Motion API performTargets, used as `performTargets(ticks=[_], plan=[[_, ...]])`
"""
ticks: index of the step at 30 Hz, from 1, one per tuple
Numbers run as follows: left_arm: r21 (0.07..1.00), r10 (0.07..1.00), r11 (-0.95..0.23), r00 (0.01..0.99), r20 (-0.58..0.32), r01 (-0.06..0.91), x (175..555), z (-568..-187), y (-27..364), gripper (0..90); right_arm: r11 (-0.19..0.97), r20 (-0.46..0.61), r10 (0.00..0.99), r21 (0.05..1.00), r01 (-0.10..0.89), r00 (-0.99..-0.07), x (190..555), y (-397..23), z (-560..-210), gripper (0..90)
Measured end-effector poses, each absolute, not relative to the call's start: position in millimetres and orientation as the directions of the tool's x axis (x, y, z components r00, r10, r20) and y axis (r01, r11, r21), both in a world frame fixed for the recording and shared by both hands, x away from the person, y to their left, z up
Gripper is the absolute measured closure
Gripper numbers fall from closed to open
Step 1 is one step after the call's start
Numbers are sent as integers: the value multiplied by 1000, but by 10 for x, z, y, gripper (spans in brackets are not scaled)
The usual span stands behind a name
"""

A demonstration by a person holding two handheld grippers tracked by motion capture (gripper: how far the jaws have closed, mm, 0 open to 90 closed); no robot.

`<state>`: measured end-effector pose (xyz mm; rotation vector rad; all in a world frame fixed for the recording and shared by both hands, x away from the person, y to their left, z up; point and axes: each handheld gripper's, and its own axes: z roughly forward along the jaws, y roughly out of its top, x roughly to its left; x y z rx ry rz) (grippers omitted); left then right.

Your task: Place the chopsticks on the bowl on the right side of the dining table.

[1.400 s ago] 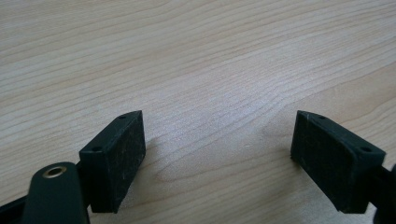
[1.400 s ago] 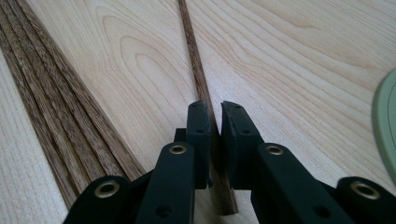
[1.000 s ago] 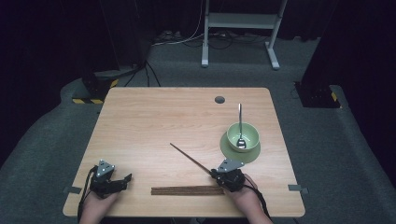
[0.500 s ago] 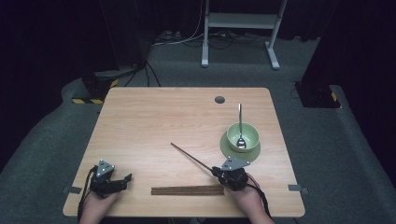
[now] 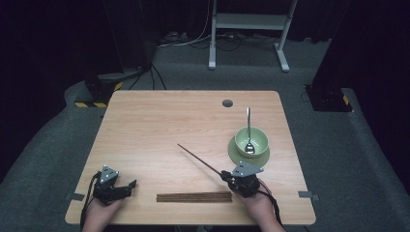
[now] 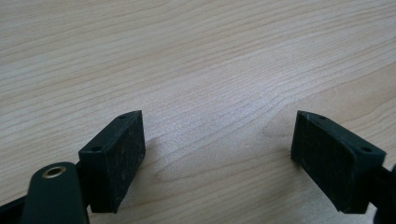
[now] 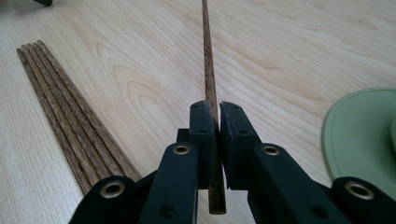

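A single dark wooden chopstick (image 5: 198,158) (image 7: 208,60) points away to the upper left, and my right gripper (image 5: 226,175) (image 7: 215,122) is shut on its near end, close to the table's front edge. Several more chopsticks (image 5: 194,196) (image 7: 65,112) lie side by side in a row just left of that gripper. A green bowl (image 5: 251,140) with a metal spoon (image 5: 249,130) in it stands on a green saucer (image 5: 238,155) (image 7: 359,135) behind the right gripper. My left gripper (image 5: 131,184) (image 6: 217,154) rests open at the front left over bare wood.
The light wooden table (image 5: 159,125) has a round cable hole (image 5: 227,103) near its far edge. Beyond the table are a white metal stand (image 5: 249,21), cables on grey carpet and a yellow-black striped base (image 5: 94,104) at the far left.
The right gripper has shifted slightly with the chopstick in it, whose far tip has swung a little. The left gripper has stayed still.
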<state>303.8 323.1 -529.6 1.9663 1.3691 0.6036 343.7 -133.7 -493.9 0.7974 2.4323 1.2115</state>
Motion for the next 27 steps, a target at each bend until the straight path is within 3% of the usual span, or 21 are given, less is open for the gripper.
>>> performTargets(ticks=[27], plan=[[736,938,-235,348,0,635,3039,-5296,3233,178,406,-50,693,851,332,-719,3451,-1720,-4689,837]])
